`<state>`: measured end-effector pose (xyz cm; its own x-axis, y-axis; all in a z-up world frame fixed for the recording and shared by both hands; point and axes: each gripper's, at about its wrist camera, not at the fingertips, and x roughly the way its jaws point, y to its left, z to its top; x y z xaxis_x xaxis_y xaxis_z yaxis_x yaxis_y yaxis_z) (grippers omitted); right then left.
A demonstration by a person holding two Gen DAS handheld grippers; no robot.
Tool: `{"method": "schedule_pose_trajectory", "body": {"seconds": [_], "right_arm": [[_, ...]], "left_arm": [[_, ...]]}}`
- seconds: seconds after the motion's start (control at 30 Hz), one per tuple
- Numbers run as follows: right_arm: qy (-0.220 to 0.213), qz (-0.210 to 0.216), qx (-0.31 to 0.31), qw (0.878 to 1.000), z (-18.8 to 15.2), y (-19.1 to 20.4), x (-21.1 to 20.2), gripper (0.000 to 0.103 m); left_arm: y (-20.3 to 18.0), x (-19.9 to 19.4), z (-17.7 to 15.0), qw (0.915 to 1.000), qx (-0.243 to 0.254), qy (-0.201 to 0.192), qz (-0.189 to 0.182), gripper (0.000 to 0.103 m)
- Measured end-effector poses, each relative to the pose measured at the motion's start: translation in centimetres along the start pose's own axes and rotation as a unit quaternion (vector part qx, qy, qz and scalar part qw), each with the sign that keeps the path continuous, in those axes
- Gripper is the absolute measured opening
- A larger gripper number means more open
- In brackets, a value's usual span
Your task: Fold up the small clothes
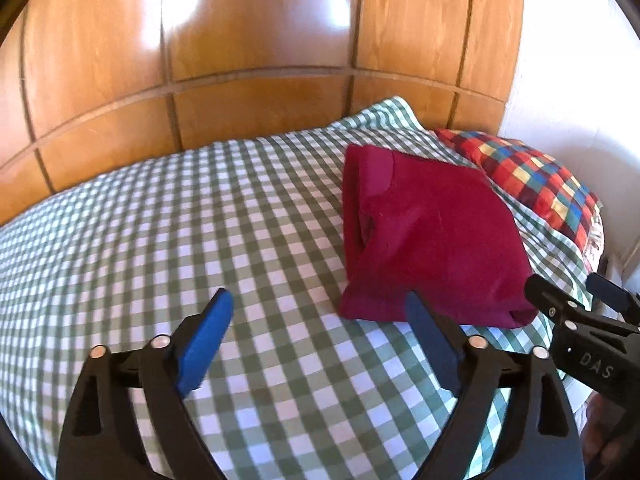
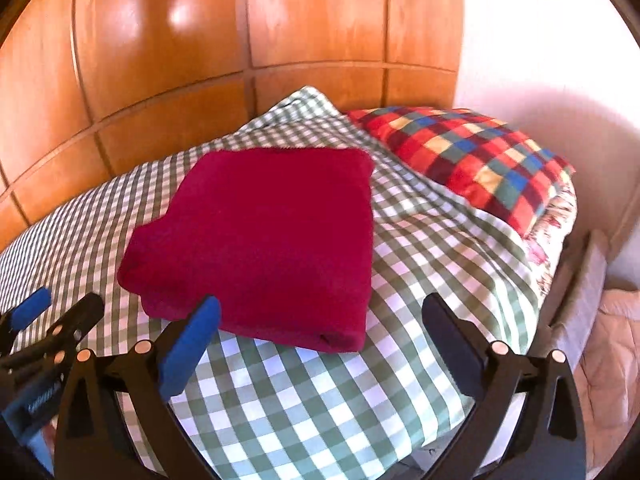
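A dark red garment point(image 2: 260, 248) is lying folded into a thick rectangle on a green checked bedspread point(image 1: 160, 220), near a multicoloured checked pillow point(image 2: 472, 160) and a wooden headboard point(image 1: 240, 40). The left gripper point(image 1: 320, 300) and right gripper point(image 2: 320, 304) are both hovering just beside its near edge, jaws standing wide apart and holding nothing. Any brush from a finger could be nudging the loose layers open, spoiling the fold.

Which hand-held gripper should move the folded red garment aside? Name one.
Probably right. The right hand-held gripper is open with the folded red garment straight ahead, its near edge between the fingers. The left hand-held gripper, also open, faces mostly bare checked sheet, garment off to its side.
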<state>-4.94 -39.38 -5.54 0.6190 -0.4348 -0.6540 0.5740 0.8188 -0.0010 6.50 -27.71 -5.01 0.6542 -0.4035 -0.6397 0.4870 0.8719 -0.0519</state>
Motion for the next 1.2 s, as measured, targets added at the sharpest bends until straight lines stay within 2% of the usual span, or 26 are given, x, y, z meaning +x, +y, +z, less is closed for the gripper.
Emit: {"method": "schedule_pose_trajectory", "body": {"seconds": [0.1,0.33,1.2], "right_arm": [[-0.018,-0.011,0.004,1.000,0.0,0.6,-1.1,0.101],[-0.039,-0.012,-0.007,0.999,-0.3,1.9,-2.7,0.101],[-0.026,-0.008,0.009,1.000,-0.9,1.1,-2.4,0.101]], "left_arm": [[0.6,-1.5,0.3,0.9997,-0.015,-0.018,0.009,0.094],[1.5,-3.5,0.7,0.9989,-0.027,-0.031,0.023,0.099],[0.4,-4.7,0.1,0.9986,0.000,-0.040,0.035,0.099]]}}
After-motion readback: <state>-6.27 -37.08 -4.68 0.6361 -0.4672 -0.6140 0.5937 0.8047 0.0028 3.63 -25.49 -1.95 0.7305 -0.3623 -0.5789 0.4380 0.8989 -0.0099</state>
